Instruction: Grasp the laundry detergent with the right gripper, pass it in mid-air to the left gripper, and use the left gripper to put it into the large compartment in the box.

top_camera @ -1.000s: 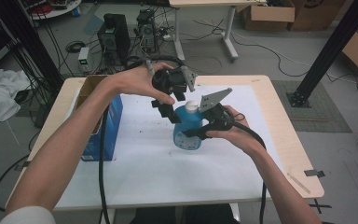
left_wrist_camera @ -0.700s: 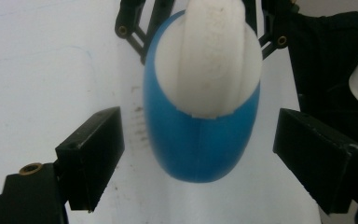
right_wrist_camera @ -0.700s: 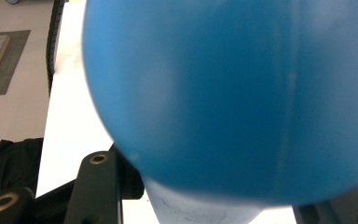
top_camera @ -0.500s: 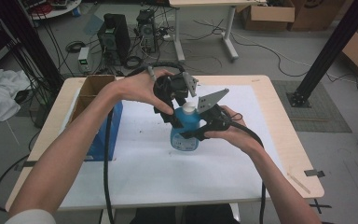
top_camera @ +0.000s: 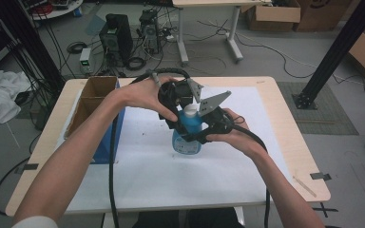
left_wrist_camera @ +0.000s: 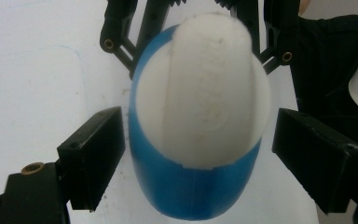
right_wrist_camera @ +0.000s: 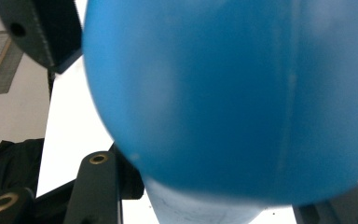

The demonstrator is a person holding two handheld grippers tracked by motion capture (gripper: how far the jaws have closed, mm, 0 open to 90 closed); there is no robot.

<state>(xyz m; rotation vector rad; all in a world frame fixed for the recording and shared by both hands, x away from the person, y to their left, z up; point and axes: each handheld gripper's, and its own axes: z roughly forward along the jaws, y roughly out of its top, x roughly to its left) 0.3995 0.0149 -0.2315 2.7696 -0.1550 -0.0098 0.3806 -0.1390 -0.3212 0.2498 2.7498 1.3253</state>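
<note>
A blue bottle [top_camera: 187, 137] with a white cap [top_camera: 190, 111] stands upright at the middle of the table. My right gripper [top_camera: 191, 138] is shut on its body from the right side; in the right gripper view the blue bottle [right_wrist_camera: 233, 93] bulges close between the black fingers [right_wrist_camera: 42, 32]. My left gripper [top_camera: 184, 118] comes down from above. In the left gripper view its open jaws [left_wrist_camera: 200, 158] straddle the white cap [left_wrist_camera: 205, 102], with a gap on each side between the pads and the blue bottle [left_wrist_camera: 196, 196].
An open cardboard box [top_camera: 95, 102] with a blue side stands on the table's left part. A white sheet [top_camera: 161, 180] covers the wooden table [top_camera: 294, 156]. Black cables trail from both grippers towards the front edge. Computers and boxes stand on the floor behind.
My left gripper has come down a little over the bottle's cap. The right gripper and the bottle have stayed almost in place.
</note>
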